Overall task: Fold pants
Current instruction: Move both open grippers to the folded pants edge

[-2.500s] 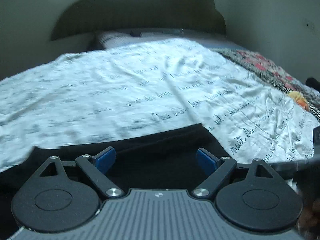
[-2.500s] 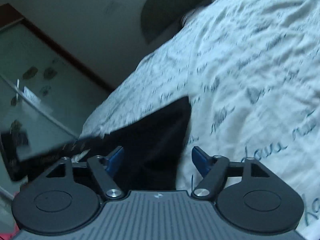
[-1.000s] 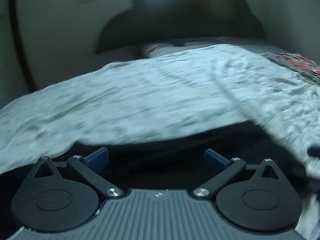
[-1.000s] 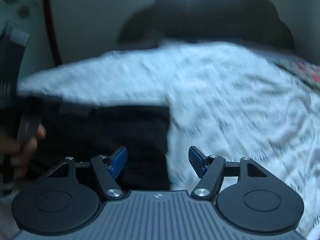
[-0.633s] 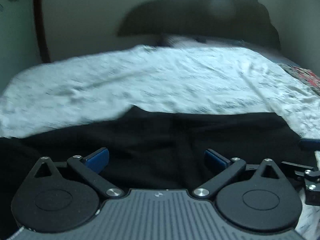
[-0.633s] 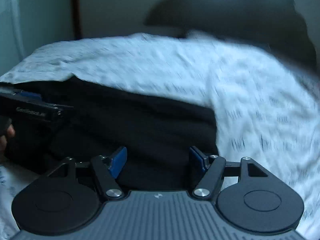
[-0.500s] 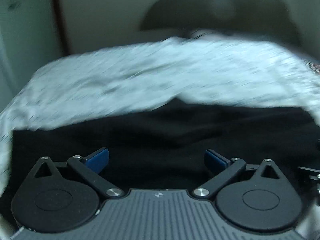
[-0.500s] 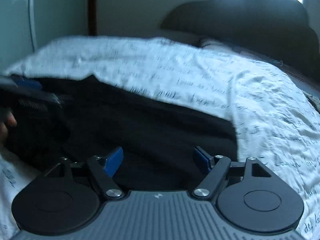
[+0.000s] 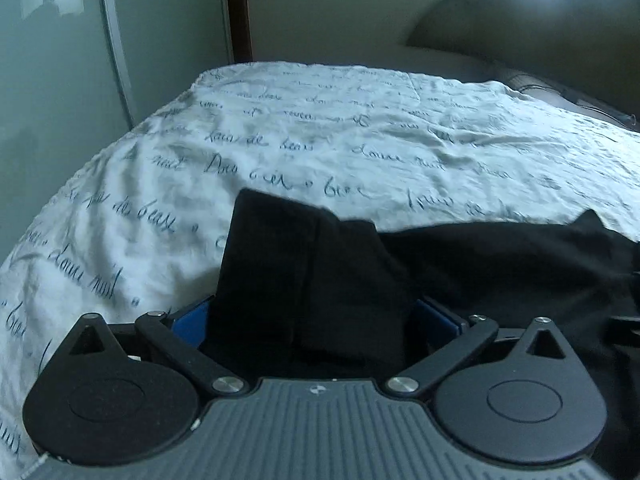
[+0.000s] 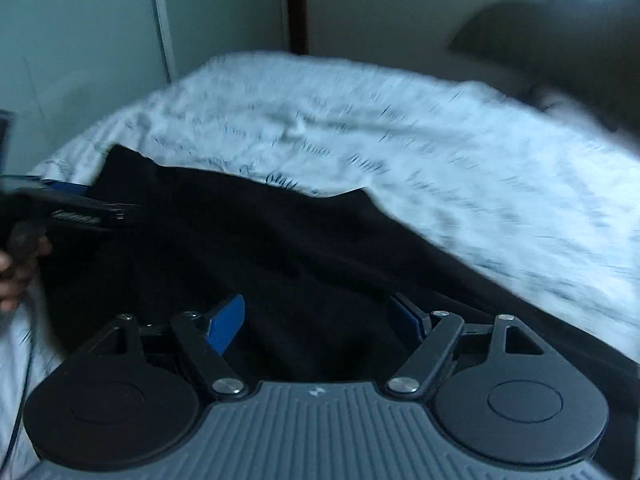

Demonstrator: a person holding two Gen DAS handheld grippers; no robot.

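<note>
Swung leftward since a second ago, both claws now face the bed's wardrobe-side corner. Black cloth pants point(image 9: 320, 280) bunch up between the left claw point(image 9: 316, 316)'s spread blue pads point(image 9: 188, 322) (whether they pinch, I cannot tell). Only the right wrist view shows the right claw point(image 10: 316, 316), just widened, released, pants beneath, white script-printed bedsheet point(image 10: 440, 160) ahead.
</note>
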